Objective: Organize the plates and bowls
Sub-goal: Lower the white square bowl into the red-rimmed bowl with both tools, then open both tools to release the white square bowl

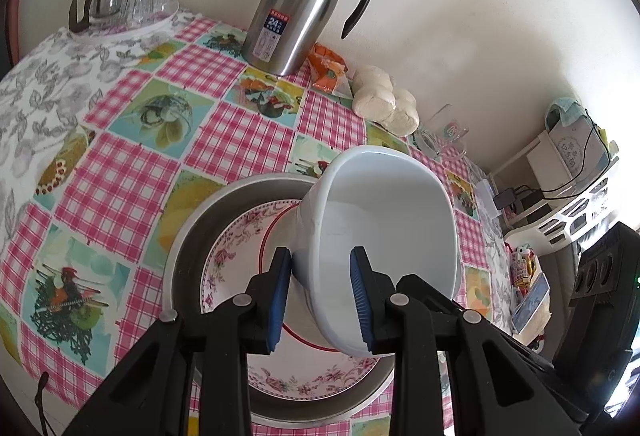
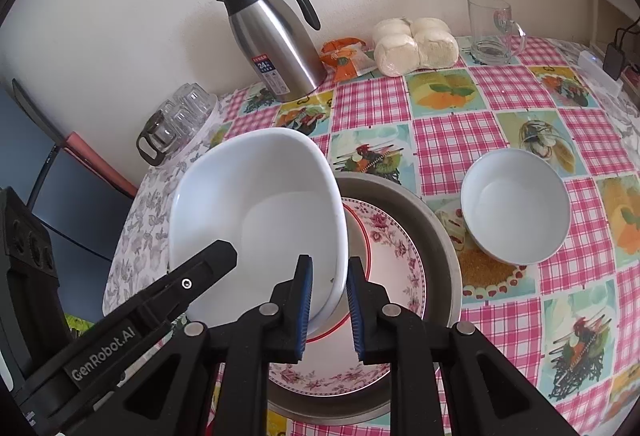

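Note:
A white squarish bowl [image 1: 384, 232] hangs tilted above a stack: a red-rimmed plate [image 1: 304, 336] on a pink floral plate [image 1: 228, 268] inside a grey metal pan [image 1: 188, 236]. My left gripper [image 1: 322, 296] is shut on the bowl's near rim. In the right wrist view my right gripper [image 2: 329, 310] is shut on the opposite rim of the same white bowl [image 2: 256, 220], above the floral plate [image 2: 394, 260] and the pan [image 2: 440, 236]. A second round white bowl [image 2: 516, 206] sits on the table to the right. The left gripper's finger [image 2: 192, 276] shows at lower left.
A steel thermos jug [image 1: 298, 6] [image 2: 276, 44] stands by the wall, with an orange packet [image 2: 344, 60] and bagged buns [image 2: 414, 46] beside it. A glass mug [image 2: 494, 30] is at the back right. A tray with glasses and a glass teapot [image 1: 124, 2] is at the far left.

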